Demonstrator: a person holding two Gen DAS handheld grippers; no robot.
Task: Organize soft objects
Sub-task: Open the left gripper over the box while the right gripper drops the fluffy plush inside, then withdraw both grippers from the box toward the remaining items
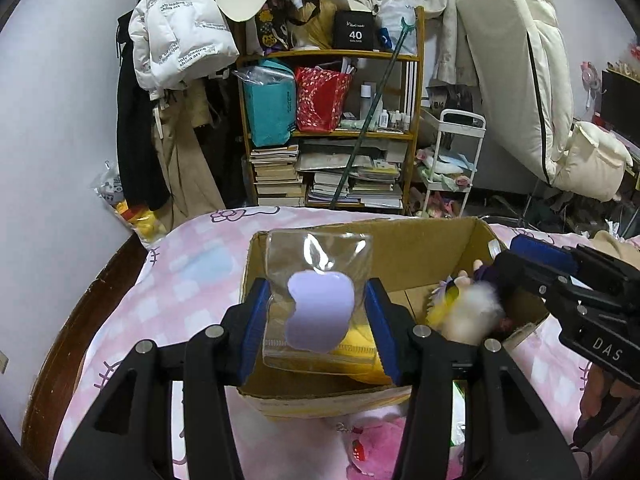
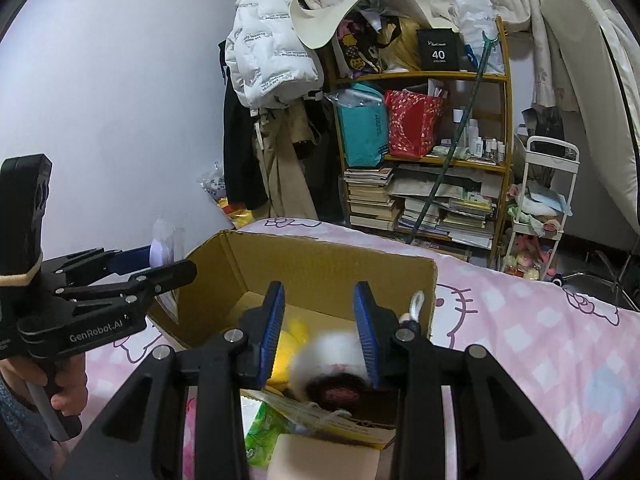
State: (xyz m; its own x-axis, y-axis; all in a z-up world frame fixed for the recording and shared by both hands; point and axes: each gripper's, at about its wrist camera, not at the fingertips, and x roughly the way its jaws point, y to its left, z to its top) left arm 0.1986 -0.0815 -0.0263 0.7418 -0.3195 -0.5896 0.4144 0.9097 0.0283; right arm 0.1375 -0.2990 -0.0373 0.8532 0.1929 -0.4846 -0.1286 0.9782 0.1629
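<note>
Left claw (image 1: 316, 320) clamps bagged sponge (image 1: 320, 310) frame-centre over box (image 1: 420, 248), ready to drop; right claw (image 2: 320, 332) wide, white plush (image 2: 332, 354) loose between.

A bed (image 2: 520, 320) (pink checked cover) carries an open cardboard box (image 2: 320, 264) at centre and a pink plush (image 1: 380, 448) at six o'clock.

Pink cartoon-print bedsheet (image 1: 192, 264), wooden bookshelf (image 2: 502, 128) stacked with books (image 1: 276, 176), white puffer jacket (image 1: 176, 28), white trolley (image 2: 540, 216)

1 cardboard box (image 2: 320, 268); 1 clear bag (image 1: 320, 300); 2 grippers: left gripper (image 1: 316, 320), right gripper (image 2: 319, 332); 1 pink plush (image 1: 380, 448).
</note>
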